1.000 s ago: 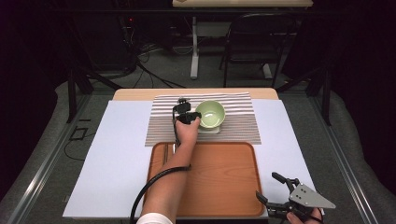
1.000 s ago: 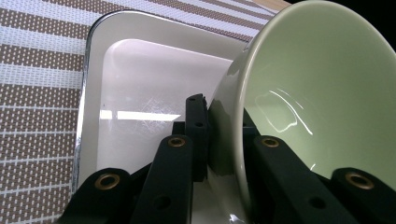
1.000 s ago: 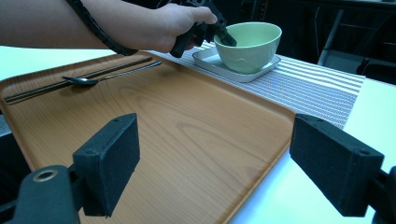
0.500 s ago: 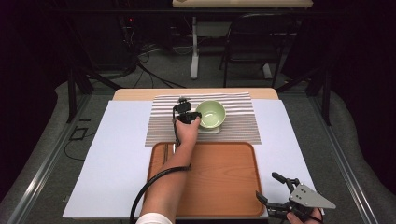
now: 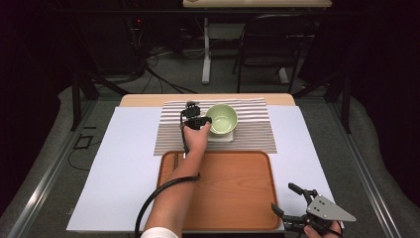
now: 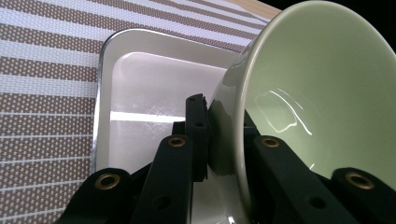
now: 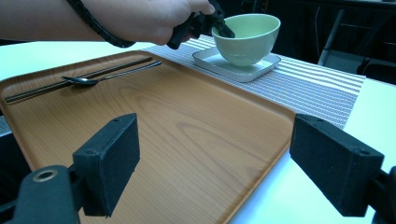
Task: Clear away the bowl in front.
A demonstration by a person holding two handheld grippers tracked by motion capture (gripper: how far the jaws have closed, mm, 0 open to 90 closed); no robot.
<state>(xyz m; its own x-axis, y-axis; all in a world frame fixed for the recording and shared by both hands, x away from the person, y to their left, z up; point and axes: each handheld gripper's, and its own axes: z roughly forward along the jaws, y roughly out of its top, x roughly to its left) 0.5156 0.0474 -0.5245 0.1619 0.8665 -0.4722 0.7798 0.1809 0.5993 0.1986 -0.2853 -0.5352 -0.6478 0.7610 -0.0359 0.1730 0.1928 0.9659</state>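
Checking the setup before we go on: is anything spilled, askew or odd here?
Nothing is spilled or damaged. The green bowl sits in the white dish on the striped mat, its rim clamped by the left gripper. A spoon and chopsticks lie neatly on the tray.

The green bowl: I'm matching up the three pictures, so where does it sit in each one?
High view: green bowl at upper centre, on the white dish, the left hand-held gripper clamped on its rim.
Left gripper view: green bowl at right, rim wall between the jaws.
Right gripper view: green bowl at top centre, right of the hand.
Shared landmark: the striped mat.
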